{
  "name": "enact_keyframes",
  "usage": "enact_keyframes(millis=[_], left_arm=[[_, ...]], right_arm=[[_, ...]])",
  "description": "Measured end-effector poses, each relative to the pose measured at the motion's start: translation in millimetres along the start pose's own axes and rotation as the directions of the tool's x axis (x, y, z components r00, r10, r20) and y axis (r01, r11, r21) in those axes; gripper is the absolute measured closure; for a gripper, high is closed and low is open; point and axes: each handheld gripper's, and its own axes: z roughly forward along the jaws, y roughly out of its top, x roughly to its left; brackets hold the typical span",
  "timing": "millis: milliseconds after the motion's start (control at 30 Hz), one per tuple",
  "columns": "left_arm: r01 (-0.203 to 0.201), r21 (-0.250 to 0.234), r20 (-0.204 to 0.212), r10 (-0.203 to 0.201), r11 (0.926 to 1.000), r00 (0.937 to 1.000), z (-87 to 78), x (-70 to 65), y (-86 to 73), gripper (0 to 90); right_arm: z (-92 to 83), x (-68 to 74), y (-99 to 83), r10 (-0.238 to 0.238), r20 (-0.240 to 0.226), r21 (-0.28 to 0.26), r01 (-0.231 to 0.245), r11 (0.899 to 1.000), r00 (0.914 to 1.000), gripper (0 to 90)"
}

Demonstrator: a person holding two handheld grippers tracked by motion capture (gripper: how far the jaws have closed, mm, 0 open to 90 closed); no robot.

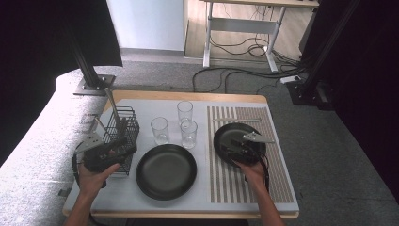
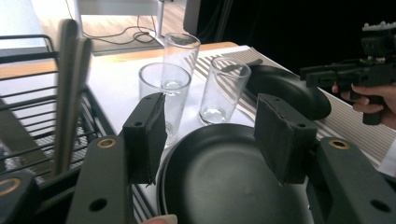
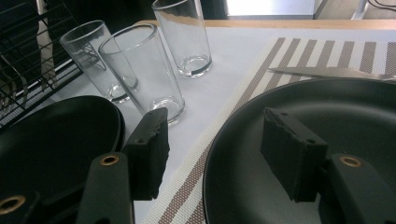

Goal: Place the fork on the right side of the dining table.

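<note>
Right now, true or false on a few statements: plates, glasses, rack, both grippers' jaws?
1. Three clear drinking glasses stand upright on the table. True.
2. Both round black plates lie on the striped placemat. False: one black plate is on it; the other black plate lies on the plain white mat.
3. The right gripper has its jaws open, nothing clamped. True.
4. The black wire rack sits at the table's right side. False: it is at the left, by the left gripper.
5. The left gripper grips a glass. False: its jaws are open, with nothing between them.
</note>
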Motion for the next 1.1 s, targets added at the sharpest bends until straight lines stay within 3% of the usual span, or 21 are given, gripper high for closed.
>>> enact_keyframes(millis=[467, 1100], left_arm=[[0.036, -0.035, -0.061, -0.038, 0.9987, 0.9974, -18.7, 25.6, 5.8, 47.4], [0.074, -0.041, -0.093, -0.077, 0.9964, 0.9926, -21.5, 54.5, 3.5, 49.4]], right_arm=[[2.2, 0.2, -2.6, -0.001, 0.000, 0.009, 0.001, 1.000, 1.0000, 41.5], [3.1, -1.4, -4.9, -0.002, 0.002, 0.021, 0.002, 1.000, 1.0000, 41.5]])
